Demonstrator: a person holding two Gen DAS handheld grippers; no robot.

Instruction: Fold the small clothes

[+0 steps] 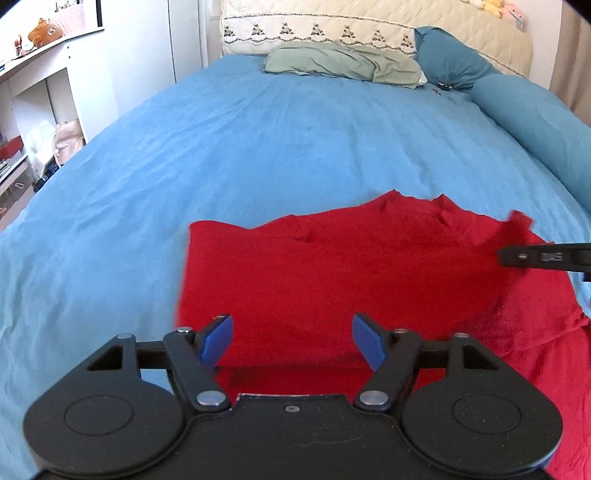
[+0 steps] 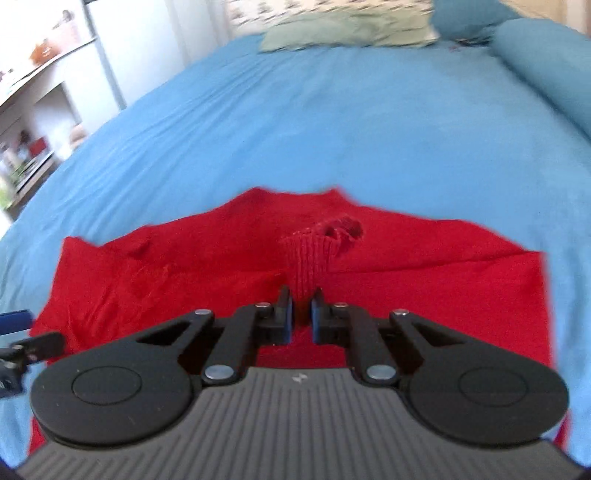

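A small red knit sweater (image 1: 314, 269) lies spread on the blue bed sheet (image 1: 221, 155), collar toward the pillows. My left gripper (image 1: 291, 339) is open and empty, hovering over the sweater's near left part. My right gripper (image 2: 300, 314) is shut on the ribbed cuff of the sweater's sleeve (image 2: 314, 254) and holds it raised over the sweater's body (image 2: 147, 280). The right gripper also shows in the left wrist view (image 1: 517, 254) at the right edge, with red cloth bunched at its tip. The left gripper's fingers (image 2: 18, 321) show at the left edge of the right wrist view.
A green pillow (image 1: 340, 62) and teal pillows (image 1: 450, 59) lie at the head of the bed, a teal bolster (image 1: 535, 122) along the right side. A cream quilted headboard (image 1: 369, 26) stands behind. White shelves (image 1: 33, 110) stand left of the bed.
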